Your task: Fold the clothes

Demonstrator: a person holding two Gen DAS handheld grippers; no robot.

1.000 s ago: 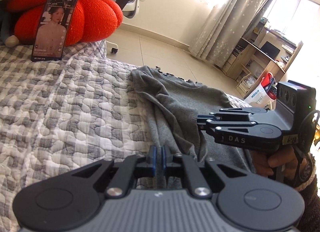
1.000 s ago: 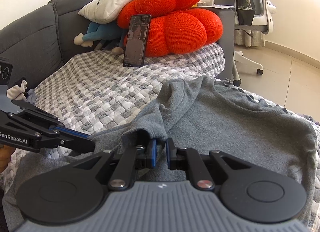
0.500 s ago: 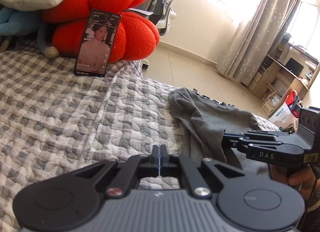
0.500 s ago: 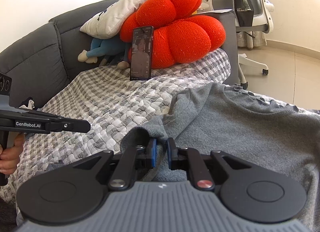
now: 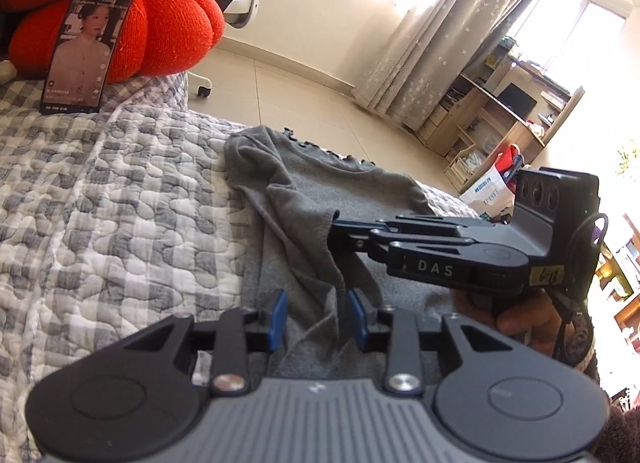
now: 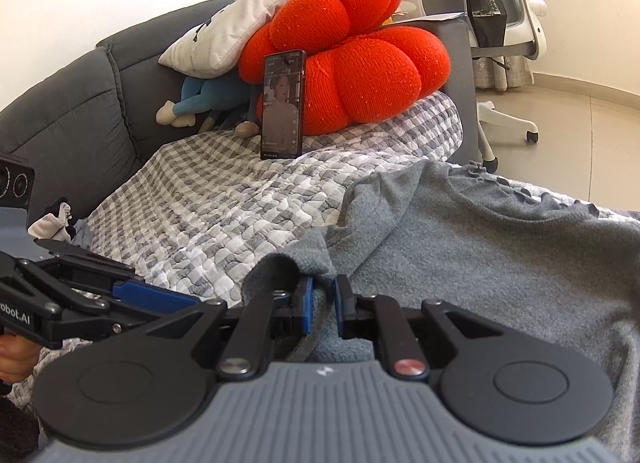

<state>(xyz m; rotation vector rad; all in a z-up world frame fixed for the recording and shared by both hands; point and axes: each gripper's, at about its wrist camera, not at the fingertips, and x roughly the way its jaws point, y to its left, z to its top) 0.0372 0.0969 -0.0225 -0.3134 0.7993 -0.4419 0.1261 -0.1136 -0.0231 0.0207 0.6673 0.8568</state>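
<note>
A grey knit garment [image 5: 320, 207] lies on the quilted checked cover [image 5: 120, 199]. It also shows in the right wrist view [image 6: 500, 247]. My left gripper [image 5: 318, 317] is open, its blue pads on either side of a hanging fold of the grey cloth. My right gripper [image 6: 320, 305] is shut on a bunched edge of the garment and lifts it a little. In the left wrist view the right gripper [image 5: 340, 231] holds that edge just above and beyond my left pads. In the right wrist view the left gripper [image 6: 152, 295] sits low at the left.
A phone [image 6: 282, 105] leans upright against a red knot cushion [image 6: 360, 63] at the sofa's far end, with a white pillow [image 6: 240, 23] and a blue plush toy [image 6: 200, 103] behind. An office chair [image 6: 500, 23] stands on the tiled floor beyond the sofa edge.
My left gripper was shut half a second ago and has opened around a fold of the grey cloth, swinging back toward the garment. My right gripper has kept its hold.
</note>
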